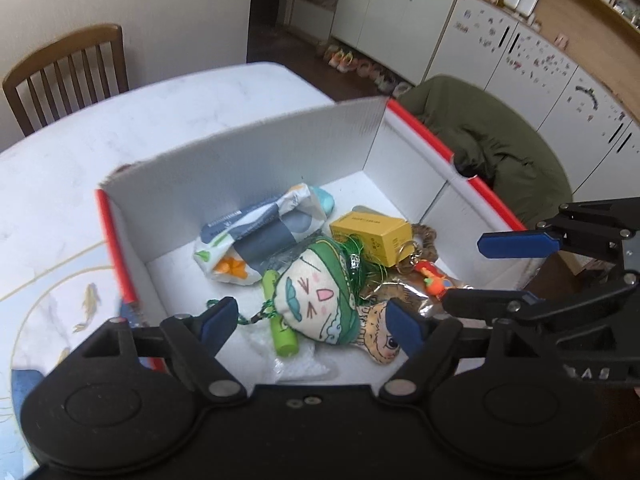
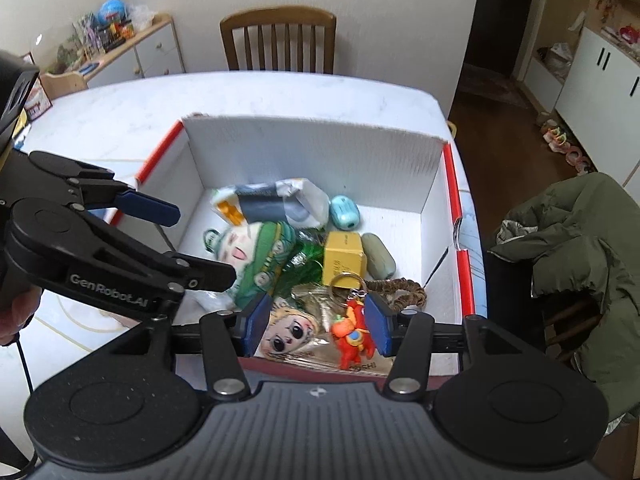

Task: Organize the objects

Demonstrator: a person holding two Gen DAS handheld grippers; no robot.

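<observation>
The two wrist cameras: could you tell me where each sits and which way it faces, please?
Left wrist: behind the left tool, looking down into the white box; the right tool shows too.
Right wrist: behind the right tool, facing the box and chair; the left tool and a fingertip show.
Shared: the green plush, yellow carton.

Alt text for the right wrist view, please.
A white box with red edges sits on a table, holding a green plush doll, a yellow carton and keychains. Both grippers, right and left, hover open above it.
</observation>
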